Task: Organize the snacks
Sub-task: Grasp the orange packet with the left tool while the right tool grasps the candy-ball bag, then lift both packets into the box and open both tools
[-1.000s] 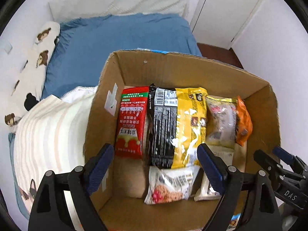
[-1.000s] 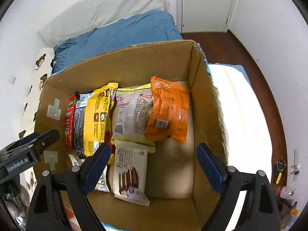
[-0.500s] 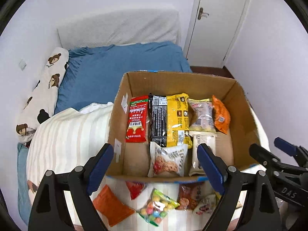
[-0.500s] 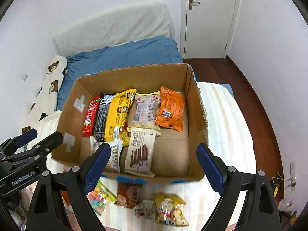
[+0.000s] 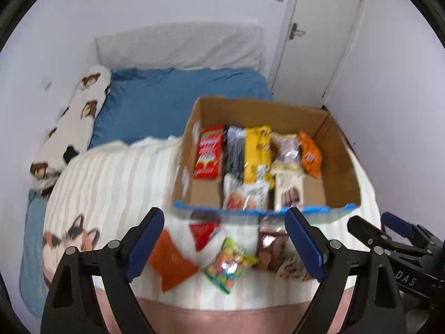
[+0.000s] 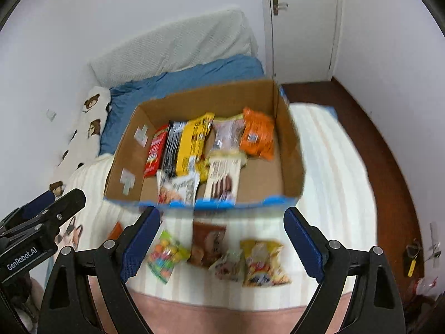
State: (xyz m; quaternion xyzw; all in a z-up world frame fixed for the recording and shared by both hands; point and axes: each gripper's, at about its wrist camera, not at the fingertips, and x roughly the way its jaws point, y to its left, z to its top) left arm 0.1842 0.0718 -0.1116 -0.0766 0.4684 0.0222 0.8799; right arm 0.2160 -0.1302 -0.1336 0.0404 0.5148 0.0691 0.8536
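Two wide-open, empty grippers, left [image 5: 224,244] and right [image 6: 222,242]; only the right view shows the crinkly yellow foil packet [image 6: 262,261] before the open brown cardboard box [image 6: 289,150].

1. A box [image 5: 342,167] sits on the bed [image 5: 116,183], near its foot.
2. Packets [image 6: 194,142] lie side by side along the box's far half; two more packets [image 6: 222,179] lie nearer its front wall.
3. Loose snacks [image 6: 211,250] lie in a row on the bed, before the box.
4. A pillow [image 5: 178,46] lies at the bed's head, behind the box.
5. A door [image 6: 300,25] stands beyond the bed, to the right.
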